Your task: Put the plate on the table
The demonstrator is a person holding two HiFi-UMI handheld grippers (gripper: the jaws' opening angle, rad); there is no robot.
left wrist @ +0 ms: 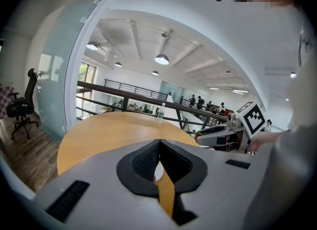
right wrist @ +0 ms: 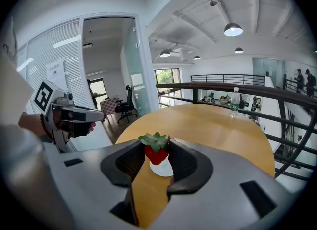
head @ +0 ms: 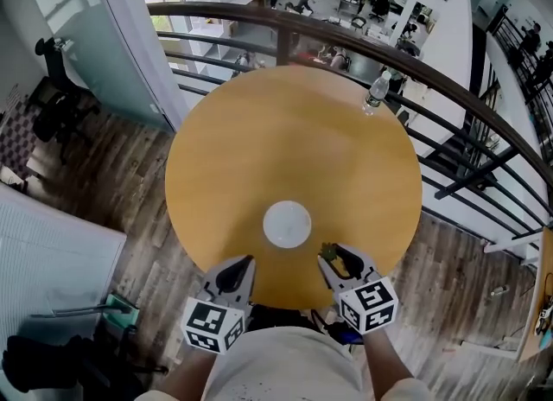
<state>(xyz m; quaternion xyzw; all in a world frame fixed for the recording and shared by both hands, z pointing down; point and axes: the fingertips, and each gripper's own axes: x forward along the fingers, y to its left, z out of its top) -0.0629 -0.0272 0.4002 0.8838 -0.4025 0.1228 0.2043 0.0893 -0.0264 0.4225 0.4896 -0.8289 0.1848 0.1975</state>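
Note:
A small white plate lies flat on the round wooden table, near its front edge. My right gripper hovers just right of the plate, shut on a red toy strawberry with green leaves; the plate shows right below and beyond the fruit. To the plate's left, my left gripper sits over the table's front edge, shut with nothing in it. Its black pads meet at the tips, and a sliver of the plate shows through the gap below them.
A clear water bottle stands at the table's far right edge. Behind the table runs a dark railing over an open office floor below. A black office chair stands at the left on the wood floor.

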